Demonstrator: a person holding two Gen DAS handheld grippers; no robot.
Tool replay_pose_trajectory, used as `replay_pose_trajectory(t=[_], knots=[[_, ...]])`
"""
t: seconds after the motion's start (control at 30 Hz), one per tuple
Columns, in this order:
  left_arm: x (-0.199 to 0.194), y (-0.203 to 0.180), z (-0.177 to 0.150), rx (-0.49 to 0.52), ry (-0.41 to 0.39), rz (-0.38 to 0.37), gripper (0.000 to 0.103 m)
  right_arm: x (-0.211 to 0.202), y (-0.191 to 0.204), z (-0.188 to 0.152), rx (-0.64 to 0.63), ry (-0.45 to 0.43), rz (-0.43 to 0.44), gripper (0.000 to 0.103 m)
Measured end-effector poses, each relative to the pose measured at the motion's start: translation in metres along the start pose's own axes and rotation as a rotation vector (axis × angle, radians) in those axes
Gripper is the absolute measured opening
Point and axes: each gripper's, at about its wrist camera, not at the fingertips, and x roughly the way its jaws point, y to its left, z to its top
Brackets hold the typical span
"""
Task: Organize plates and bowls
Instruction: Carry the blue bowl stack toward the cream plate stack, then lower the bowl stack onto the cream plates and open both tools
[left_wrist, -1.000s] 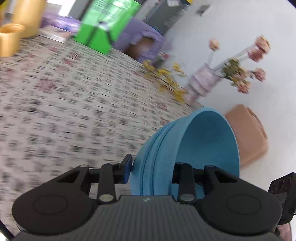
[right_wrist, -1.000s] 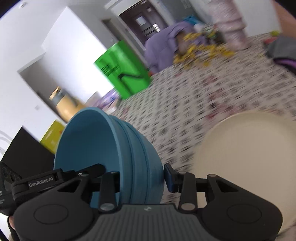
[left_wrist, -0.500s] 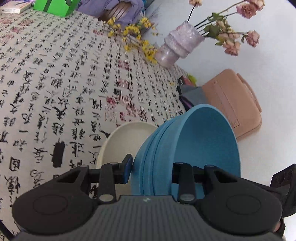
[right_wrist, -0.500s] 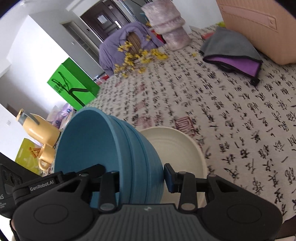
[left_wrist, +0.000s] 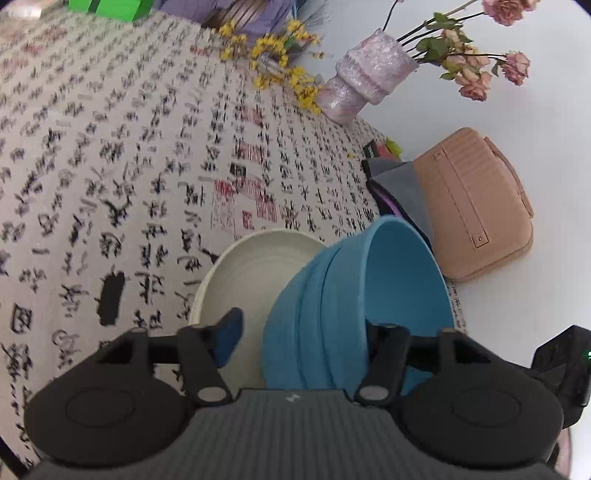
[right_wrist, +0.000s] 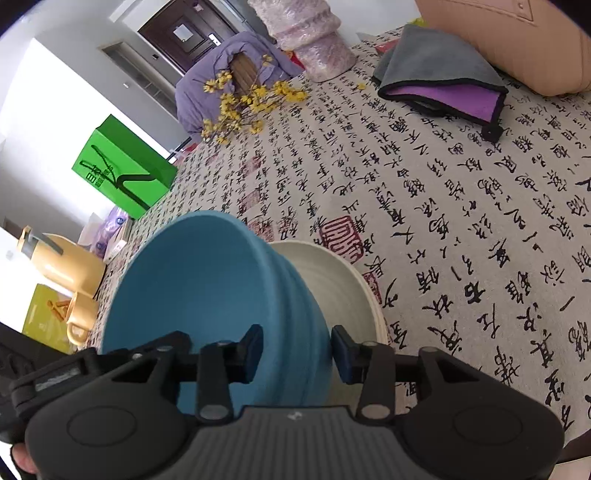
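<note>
Blue bowls (left_wrist: 402, 288), cream plate (left_wrist: 251, 266), calligraphy-print tablecloth (left_wrist: 129, 166), green bag (right_wrist: 122, 170), grey-purple cloth (right_wrist: 443, 74)

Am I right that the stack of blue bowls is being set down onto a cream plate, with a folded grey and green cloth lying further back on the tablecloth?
Almost: the cloth is grey and purple, not green, as the right wrist view shows. The rest stands: the blue bowls sit over the cream plate on the tablecloth.

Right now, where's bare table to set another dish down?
Open cloth lies left of the cream plate and between it and the yellow flowers. The far right is crowded: folded cloth, tan case, vase.
</note>
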Motion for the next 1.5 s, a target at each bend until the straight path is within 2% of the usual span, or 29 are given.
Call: replay_pose_trajectory(t=[0.07,0.27,0.37,0.43,0.5,0.57,0.63,0.7,0.8,0.93,1.2,1.5], knots=[[-0.003,-0.002,0.000,0.012,-0.013,0.011,0.075,-0.005,0.002,-0.001,-0.013,-0.023,0.012,0.053],[-0.020,-0.005,-0.004,0.046,-0.037,0.009,0.080,-0.023,0.021,-0.005,-0.116,-0.121,-0.025,0.063],[-0.034,-0.013,-0.010,0.110,-0.082,0.033,0.084,-0.036,0.034,-0.011,-0.205,-0.198,-0.080,0.077],[-0.050,-0.020,-0.018,0.179,-0.166,0.085,0.088,-0.047,0.044,-0.019,-0.305,-0.267,-0.120,0.079],[-0.067,-0.028,-0.031,0.273,-0.285,0.142,0.093,-0.059,0.053,-0.029,-0.388,-0.355,-0.145,0.086],[-0.083,-0.035,-0.048,0.364,-0.416,0.201,0.099,-0.072,0.060,-0.040,-0.467,-0.462,-0.159,0.089],[-0.096,-0.039,-0.067,0.433,-0.531,0.249,0.100,-0.081,0.065,-0.052,-0.532,-0.554,-0.170,0.092],[-0.106,-0.039,-0.084,0.461,-0.609,0.289,0.103,-0.091,0.067,-0.064,-0.569,-0.635,-0.156,0.098],[-0.117,-0.033,-0.105,0.468,-0.672,0.332,0.103,-0.100,0.070,-0.081,-0.609,-0.711,-0.121,0.098],[-0.123,-0.026,-0.122,0.448,-0.695,0.380,0.103,-0.104,0.073,-0.097,-0.613,-0.747,-0.098,0.099],[-0.141,-0.011,-0.144,0.416,-0.720,0.392,0.103,-0.104,0.079,-0.124,-0.606,-0.734,-0.045,0.099],[-0.150,-0.007,-0.162,0.401,-0.729,0.398,0.103,-0.112,0.081,-0.145,-0.616,-0.753,-0.040,0.099]])
